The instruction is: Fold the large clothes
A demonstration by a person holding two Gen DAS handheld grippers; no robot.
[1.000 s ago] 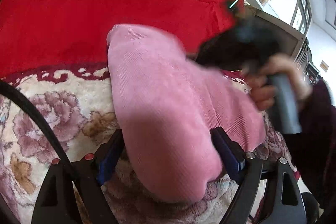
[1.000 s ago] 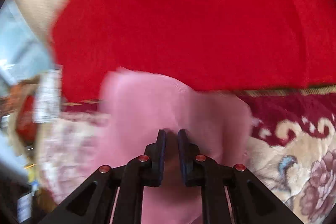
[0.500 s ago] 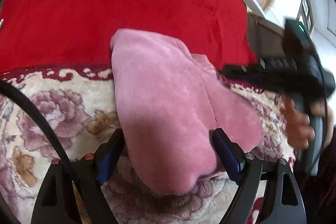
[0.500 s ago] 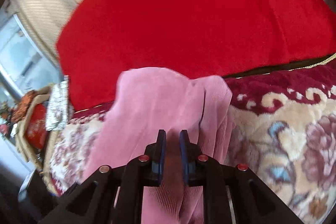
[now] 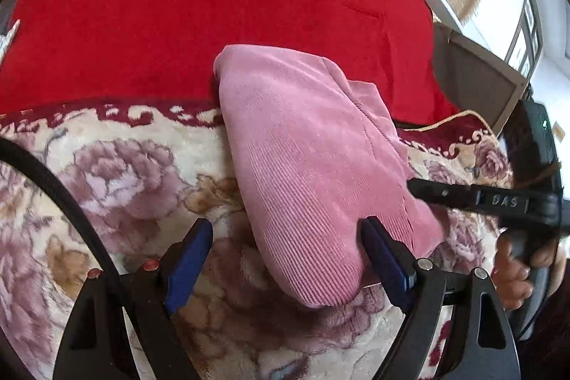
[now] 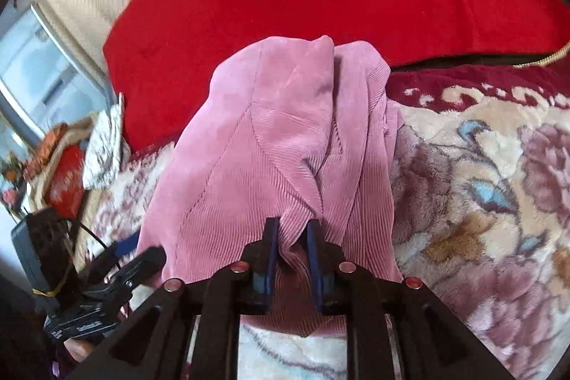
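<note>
Spread across the bed, a plush cream blanket with mauve flowers [image 5: 117,166] meets a broad red velvet cover [image 5: 199,9] at the far side. On the blanket lies a folded pink corduroy garment [image 5: 313,166], its long axis running from the grippers away toward the red cover, far end touching it. Left gripper [image 5: 286,259] stands wide, its blue pads either side of the garment's near end, gripping nothing. Right gripper [image 6: 291,237] is opening, a bunched fold between its narrow jaws.
</note>
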